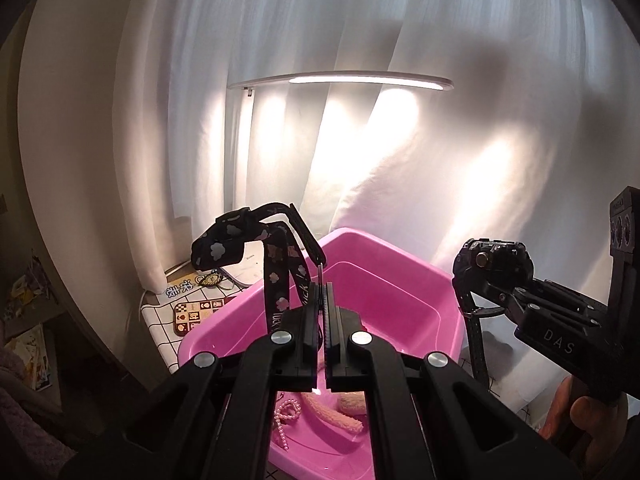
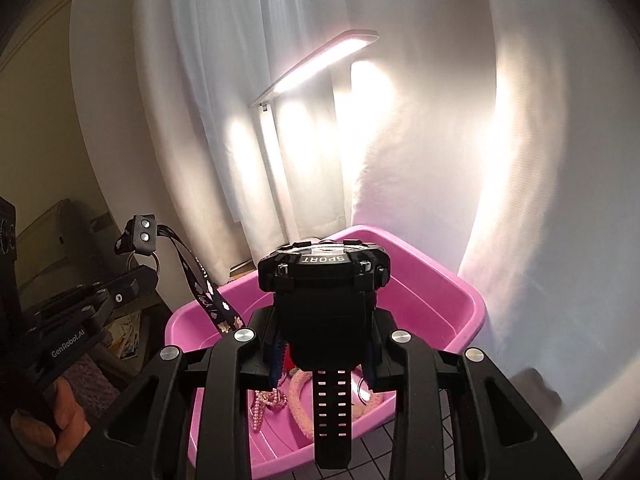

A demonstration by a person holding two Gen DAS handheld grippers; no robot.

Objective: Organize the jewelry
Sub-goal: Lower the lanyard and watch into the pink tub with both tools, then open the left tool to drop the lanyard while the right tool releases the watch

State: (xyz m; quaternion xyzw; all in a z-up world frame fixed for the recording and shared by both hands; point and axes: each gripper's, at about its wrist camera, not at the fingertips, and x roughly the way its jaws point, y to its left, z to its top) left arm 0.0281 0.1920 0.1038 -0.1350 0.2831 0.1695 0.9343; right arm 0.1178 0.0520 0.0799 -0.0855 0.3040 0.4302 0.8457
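My left gripper (image 1: 324,294) is shut on the metal ring of a black lanyard (image 1: 276,276) printed with pale clouds and flowers. The strap loops up and hangs over a pink basin (image 1: 404,292). My right gripper (image 2: 324,320) is shut on a black sport watch (image 2: 324,268), face up, with its strap (image 2: 332,404) dangling over the basin (image 2: 460,296). In the basin lie a pink pearl necklace (image 1: 286,416) and a fuzzy pink band (image 1: 332,412). Each gripper shows in the other's view: the right gripper (image 1: 476,296) with the watch (image 1: 492,260), and the left gripper (image 2: 140,278) with the lanyard (image 2: 208,292).
A lit desk lamp (image 1: 340,80) stands behind the basin against white curtains (image 1: 480,140). The basin rests on a grid-patterned table cover (image 1: 160,332) with a checkered mat (image 1: 196,314) at its left. A person's hand (image 1: 580,412) holds the right gripper. Magazines (image 1: 32,344) lie at the far left.
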